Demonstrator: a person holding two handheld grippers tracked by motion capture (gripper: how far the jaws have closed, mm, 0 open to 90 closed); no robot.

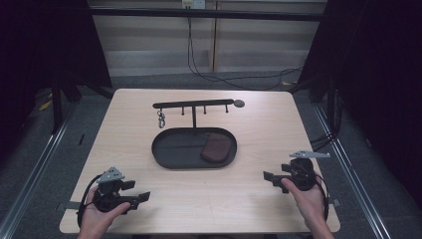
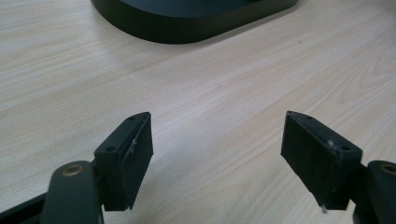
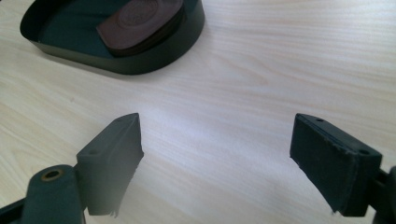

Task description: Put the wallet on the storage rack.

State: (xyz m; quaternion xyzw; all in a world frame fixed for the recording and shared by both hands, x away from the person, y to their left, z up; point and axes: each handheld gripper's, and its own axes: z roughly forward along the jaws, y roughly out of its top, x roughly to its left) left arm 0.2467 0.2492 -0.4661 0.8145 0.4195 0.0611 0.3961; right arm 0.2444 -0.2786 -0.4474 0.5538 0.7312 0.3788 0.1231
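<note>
1. Left hand-held gripper (image 1: 137, 198) sits at the near-left corner of the light wooden surface (image 1: 259, 129), jaws spread wide, holding nothing.
2. Right hand-held gripper (image 1: 271, 177) sits near the near-right corner, jaws likewise apart and empty.
3. Black oval metal tray (image 1: 171, 149) lies mid-surface, well apart from both.
4. Brown leather pouch (image 1: 217, 149) lies inside the tray at its right end.
5. Black T-shaped hook rack (image 1: 193, 105) rises from the tray's far side; a metal keyring (image 1: 161, 119) hangs near its left end.
</note>
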